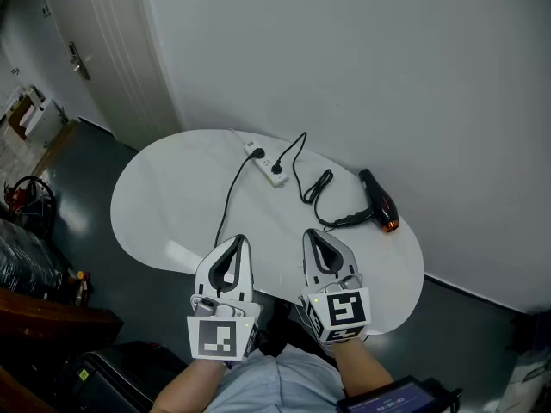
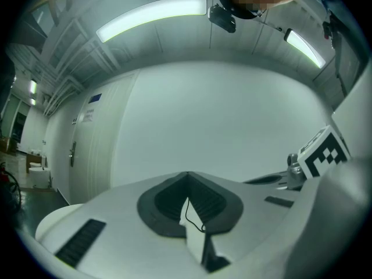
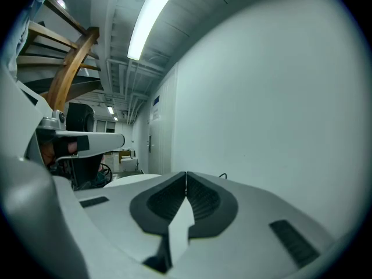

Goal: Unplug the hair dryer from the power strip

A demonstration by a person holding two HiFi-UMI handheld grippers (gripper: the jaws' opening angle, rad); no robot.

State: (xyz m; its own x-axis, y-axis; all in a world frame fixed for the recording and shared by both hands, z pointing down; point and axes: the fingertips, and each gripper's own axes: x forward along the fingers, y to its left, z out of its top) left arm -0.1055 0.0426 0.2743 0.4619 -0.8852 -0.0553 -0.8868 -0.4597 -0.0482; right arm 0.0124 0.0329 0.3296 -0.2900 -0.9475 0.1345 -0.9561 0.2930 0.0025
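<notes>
- Holding the left gripper (image 1: 238, 240) and the right gripper (image 1: 310, 233) side by side over the near edge of the bench (image 1: 164, 205), at lower centre of the head view, both pointing toward the wall (image 1: 362, 67).
- Showing the fingers of both pressed together at the tips and pinching nothing; reading the same in each gripper view, with only bare bench in the gap beneath the tips.
- Lying well apart from both grippers, at upper centre of the bench near the wall: the white power strip (image 1: 265, 163), carrying two black plugs.
- Resting at the right of the frame: the black hair dryer (image 1: 379, 200), its cord (image 1: 317, 188) looping left and up to the plug (image 1: 277, 169) at the strip's lower-right end.
- Running down the frame from the second plug (image 1: 256, 153) toward the left gripper: a second cord (image 1: 228, 196), seemingly dropping off the bench edge.
- Judging the step as the approach only: nothing gripped yet, the plug looking fully seated.
- Calling next for reaching forward to the strip, spreading one pair of fingers and closing them on the plug's body, not its cord.
- Probably needing the other gripper pressing the strip down, such a light strip likely lifting with the pull.
- Risking a grab on the wrong plug, the two sitting near each other.
</notes>
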